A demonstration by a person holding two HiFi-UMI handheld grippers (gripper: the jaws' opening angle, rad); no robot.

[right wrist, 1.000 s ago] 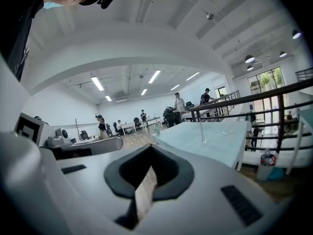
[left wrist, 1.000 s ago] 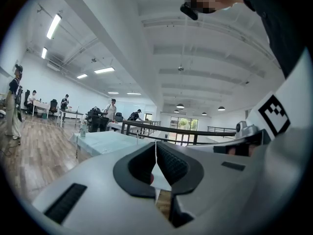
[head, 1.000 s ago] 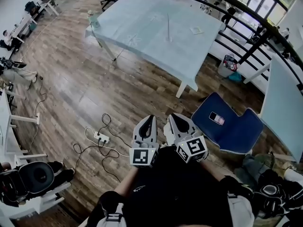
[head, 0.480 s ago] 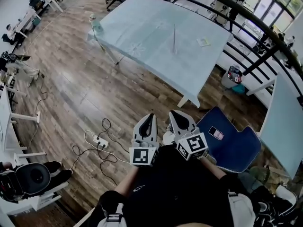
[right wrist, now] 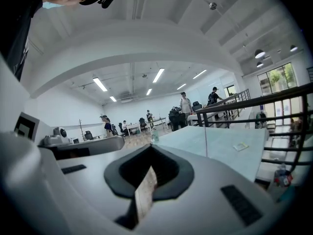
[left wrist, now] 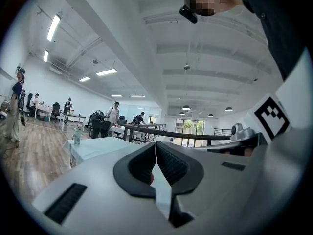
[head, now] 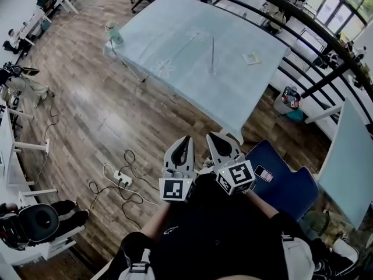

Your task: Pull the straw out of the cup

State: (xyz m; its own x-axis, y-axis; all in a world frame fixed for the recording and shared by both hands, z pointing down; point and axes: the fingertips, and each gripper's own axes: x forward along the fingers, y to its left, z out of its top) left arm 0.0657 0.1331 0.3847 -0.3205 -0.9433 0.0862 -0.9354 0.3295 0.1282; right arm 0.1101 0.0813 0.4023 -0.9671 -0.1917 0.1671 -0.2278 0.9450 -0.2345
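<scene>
A small pale green cup (head: 111,32) stands at the far left corner of the table (head: 175,51), which wears a light blue cloth; its straw is too small to make out. That cup shows far off in the left gripper view (left wrist: 77,135) and the right gripper view (right wrist: 155,135). My left gripper (head: 184,142) and right gripper (head: 216,137) are held side by side close to my body, well short of the table. Both are shut with nothing between the jaws.
A thin pale stick (head: 213,54) and a small paper (head: 252,58) are on the table. A power strip with cables (head: 122,178) lies on the wooden floor. A blue seat (head: 288,182) with a phone (head: 263,173) is at right, a dark railing (head: 303,22) behind. People are at far desks.
The table has drawn nearer in the head view and the blue seat has slid toward me. Both grippers keep their side-by-side pose and stay shut.
</scene>
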